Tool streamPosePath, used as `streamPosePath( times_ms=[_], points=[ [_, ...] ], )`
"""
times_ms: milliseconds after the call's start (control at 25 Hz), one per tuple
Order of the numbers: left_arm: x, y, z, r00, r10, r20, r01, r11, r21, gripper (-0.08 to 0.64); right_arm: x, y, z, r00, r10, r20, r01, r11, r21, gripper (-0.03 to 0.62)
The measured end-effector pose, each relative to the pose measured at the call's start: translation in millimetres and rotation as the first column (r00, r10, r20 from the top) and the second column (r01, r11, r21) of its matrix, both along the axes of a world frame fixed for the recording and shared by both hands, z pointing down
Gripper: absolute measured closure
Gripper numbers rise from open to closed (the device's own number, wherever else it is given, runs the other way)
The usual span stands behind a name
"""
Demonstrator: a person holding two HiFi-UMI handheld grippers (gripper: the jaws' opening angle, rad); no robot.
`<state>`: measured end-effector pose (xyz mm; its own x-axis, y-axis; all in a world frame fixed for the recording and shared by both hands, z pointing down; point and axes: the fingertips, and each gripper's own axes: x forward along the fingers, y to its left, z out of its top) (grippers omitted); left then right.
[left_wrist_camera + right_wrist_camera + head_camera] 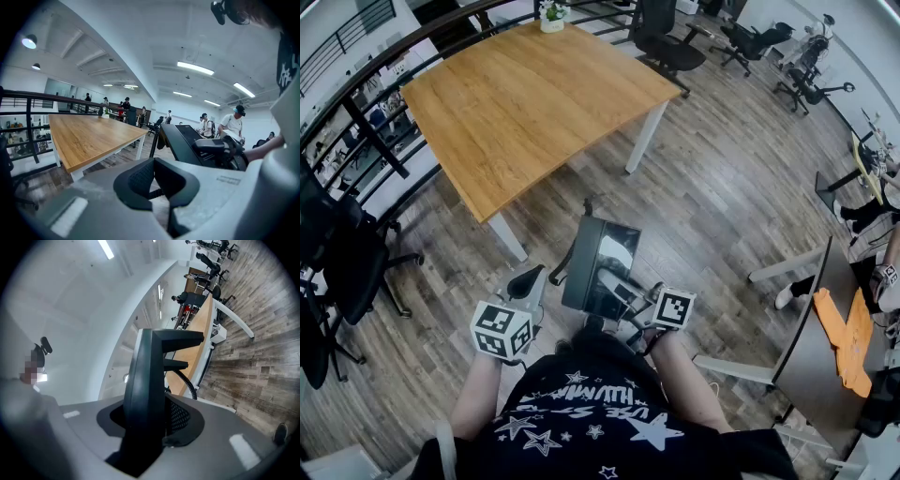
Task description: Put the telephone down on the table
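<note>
Carrying is the step in hand: the dark grey slab-shaped desk telephone [598, 262] is held in the air over the wood-plank floor [722, 187], short of the light wooden table with white legs [534, 103] and not touching it. It is clamped edge-on by the right gripper [617, 289], jaws roughly half spread on its body. To be done well: phone brought over the tabletop, levelled base-down, lowered until fully supported, then released. The black coiled cord [188, 383] should be kept off the table edge. Casing is matte with a glossy reflective panel; keys cannot be made out. On the left gripper [528, 281], jaw tips are together and nothing is held.
</note>
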<state>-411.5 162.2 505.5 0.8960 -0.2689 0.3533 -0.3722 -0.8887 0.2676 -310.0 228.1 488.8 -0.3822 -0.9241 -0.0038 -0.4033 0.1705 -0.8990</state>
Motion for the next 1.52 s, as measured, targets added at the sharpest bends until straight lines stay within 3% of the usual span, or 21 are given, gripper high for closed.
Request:
streamPosePath(
  times_ms=[480,1000,1280,1520],
  points=[
    [-17.3,12.6,3.2,1.0,-0.012,-0.029,0.012,1.0,-0.025,0.557,-14.4,19.3,2.7,1.0,0.029,0.002,-0.029,0.999,-0.015,0.433],
    [-47.8,22.9,11.1,0.998,-0.052,-0.03,0.051,0.998,-0.033,0.557,-32.0,38.4,4.2,1.0,-0.012,-0.013,0.012,1.0,-0.019,0.433],
    [-46.7,27.8,18.4,0.998,-0.059,-0.002,0.059,0.998,-0.037,0.557,-20.9,42.3,7.6,1.0,0.001,0.0,-0.001,1.0,-0.005,0.433],
    [-18.0,11.7,29.8,0.996,-0.084,0.021,0.085,0.996,-0.027,0.557,10.7,18.2,20.2,1.0,-0.023,0.017,0.022,1.0,0.009,0.433]
  ],
)
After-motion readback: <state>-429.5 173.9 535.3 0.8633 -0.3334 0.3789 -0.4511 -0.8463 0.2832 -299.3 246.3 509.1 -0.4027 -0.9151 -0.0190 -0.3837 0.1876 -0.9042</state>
